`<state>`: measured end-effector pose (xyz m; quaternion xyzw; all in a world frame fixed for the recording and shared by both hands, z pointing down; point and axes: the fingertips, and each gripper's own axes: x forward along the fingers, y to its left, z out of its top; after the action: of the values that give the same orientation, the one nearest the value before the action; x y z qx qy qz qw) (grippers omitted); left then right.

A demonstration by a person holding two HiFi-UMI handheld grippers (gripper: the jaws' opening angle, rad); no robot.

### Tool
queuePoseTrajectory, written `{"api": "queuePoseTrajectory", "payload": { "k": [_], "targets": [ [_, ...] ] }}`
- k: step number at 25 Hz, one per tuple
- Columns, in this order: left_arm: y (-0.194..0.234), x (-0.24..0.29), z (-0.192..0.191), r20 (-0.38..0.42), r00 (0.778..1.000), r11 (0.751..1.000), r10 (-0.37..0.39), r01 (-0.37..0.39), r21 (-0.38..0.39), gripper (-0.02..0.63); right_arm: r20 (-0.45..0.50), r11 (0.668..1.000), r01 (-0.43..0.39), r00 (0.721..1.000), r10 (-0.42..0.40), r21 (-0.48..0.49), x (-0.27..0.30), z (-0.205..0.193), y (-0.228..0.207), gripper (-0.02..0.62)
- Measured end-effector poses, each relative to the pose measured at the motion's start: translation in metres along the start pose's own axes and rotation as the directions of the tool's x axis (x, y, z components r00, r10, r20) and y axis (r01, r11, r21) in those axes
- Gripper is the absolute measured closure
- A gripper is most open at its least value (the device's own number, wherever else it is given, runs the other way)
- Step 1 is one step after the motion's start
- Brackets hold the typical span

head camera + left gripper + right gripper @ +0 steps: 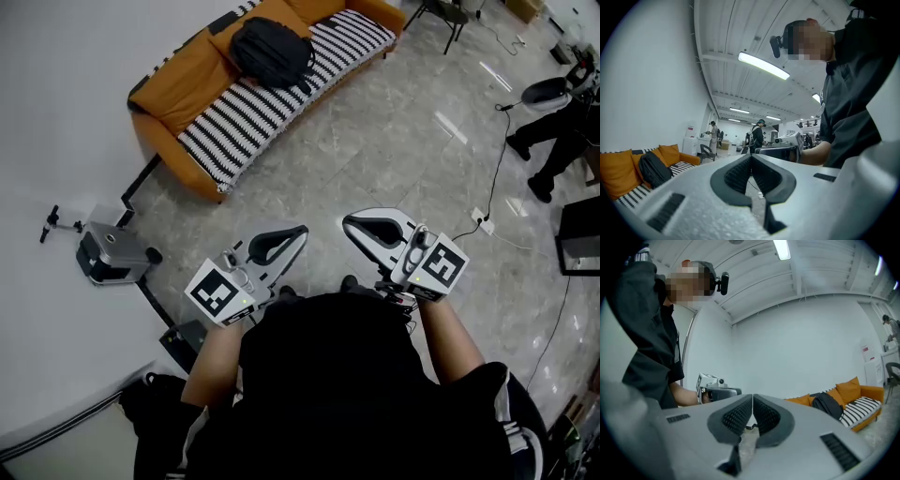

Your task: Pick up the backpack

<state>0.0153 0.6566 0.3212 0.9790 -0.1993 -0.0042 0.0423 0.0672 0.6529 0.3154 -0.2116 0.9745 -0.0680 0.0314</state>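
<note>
At upper left in the head view, the backpack [272, 52] is lying on the sofa [173, 89], well apart from the left tool [300, 231] and right tool [349, 225], both sitting closed and empty. Looking soft and floppy, it is likely needing a hold on a strap.

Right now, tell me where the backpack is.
In the head view the black backpack lies upper left on the orange sofa, against its back cushions.

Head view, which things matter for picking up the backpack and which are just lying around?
For the job: backpack, the sofa it lies on, left tongs and right tongs, both shut and empty.
Lying about: grey machine by the wall, floor cable.
</note>
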Motion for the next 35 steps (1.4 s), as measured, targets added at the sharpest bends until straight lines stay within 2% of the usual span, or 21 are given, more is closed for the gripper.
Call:
{"api": "queuePoseTrajectory", "payload": {
  "k": [6,16,23,27,30,33,35],
  "targets": [
    [-0.003,0.01,-0.002,-0.002,1.0,1.0,0.006,-0.006,0.007,0.586,0.018,1.0,-0.023,1.0,0.024,-0.014,-0.009,0.003,-0.002,0.568],
    [-0.034,0.062,-0.006,-0.029,0.999,0.999,0.033,-0.032,0.018,0.586,0.043,0.999,-0.048,0.998,0.047,0.008,-0.067,0.011,-0.02,0.568],
    [-0.056,0.078,-0.024,-0.032,0.996,0.996,0.083,-0.084,-0.036,0.586,0.03,0.992,-0.118,0.993,0.116,0.048,-0.088,-0.007,-0.016,0.568],
    [-0.063,0.084,-0.028,-0.051,0.994,0.994,0.098,-0.101,-0.048,0.586,0.055,0.984,-0.155,0.987,0.151,0.085,-0.092,-0.011,-0.014,0.568],
    [-0.063,0.085,-0.027,-0.066,0.992,0.991,0.107,-0.111,-0.072,0.586,0.029,0.982,-0.157,0.987,0.155,0.1,-0.093,-0.026,-0.015,0.568],
    [-0.058,0.084,-0.031,-0.082,0.992,0.992,0.101,-0.107,-0.071,0.586,0.072,0.981,-0.152,0.987,0.145,0.116,-0.09,-0.024,-0.018,0.568],
    [-0.052,0.086,-0.035,-0.074,0.993,0.993,0.088,-0.093,-0.066,0.586,0.065,0.984,-0.13,0.99,0.123,0.121,-0.091,-0.027,-0.024,0.568]
  ]
}}
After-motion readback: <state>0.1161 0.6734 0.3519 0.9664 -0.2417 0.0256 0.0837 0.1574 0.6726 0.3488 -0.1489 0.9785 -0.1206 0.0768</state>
